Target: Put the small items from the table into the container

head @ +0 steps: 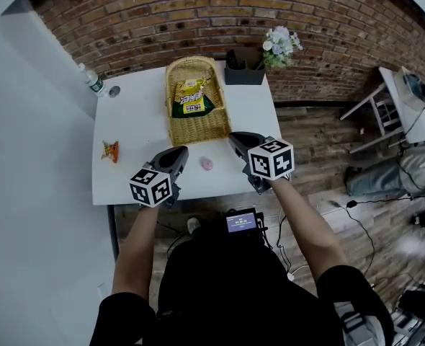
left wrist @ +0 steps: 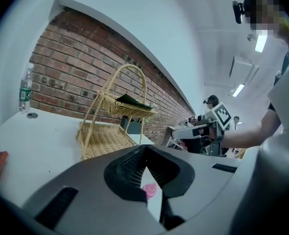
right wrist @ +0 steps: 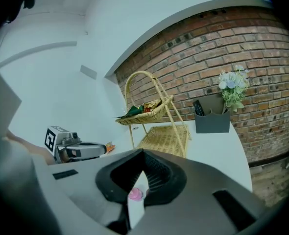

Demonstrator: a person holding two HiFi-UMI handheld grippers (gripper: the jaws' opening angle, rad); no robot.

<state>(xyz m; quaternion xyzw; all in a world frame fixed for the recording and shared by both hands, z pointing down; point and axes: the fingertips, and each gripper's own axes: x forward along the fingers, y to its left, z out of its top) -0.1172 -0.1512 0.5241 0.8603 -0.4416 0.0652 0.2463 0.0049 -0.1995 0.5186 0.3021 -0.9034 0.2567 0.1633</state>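
**A:** Where's the small stuff right now?

**B:** A little pink item [head: 207,164] lies on the white counter [head: 137,121], just in front of the wicker basket [head: 197,99], on the person's side of it. An orange item [head: 110,151] sits well off to the left of the basket, near the counter's left edge.

**A:** Anything in the basket?

**B:** Yes, a yellow and green snack packet [head: 192,96] in its upper tier. The lower tier looks bare from the gripper views.

**A:** And the grippers?

**B:** Both hang over the counter's near part, in front of the basket. The left gripper [head: 183,151] is to the front-left of it and the right gripper [head: 235,137] to the front-right, with the pink item on the counter between them.

**A:** Is either one holding it?

**B:** No. The left gripper's fingers [left wrist: 129,168] are pressed together with nothing caught in them. The right gripper's fingers [right wrist: 157,171] are closed the same way. In each gripper view the pink item shows low in the gap beneath the fingers, but it is resting on the counter, apart from them.

**A:** What else stands around the basket?

**B:** A water bottle [head: 91,80] is at the far left corner, well away from the basket, with its cap [head: 114,91] lying loose beside it. A dark grey holder [head: 243,71] is just right of the basket's far end, and pale flowers [head: 281,45] are beyond that, against the brick wall [head: 220,6].
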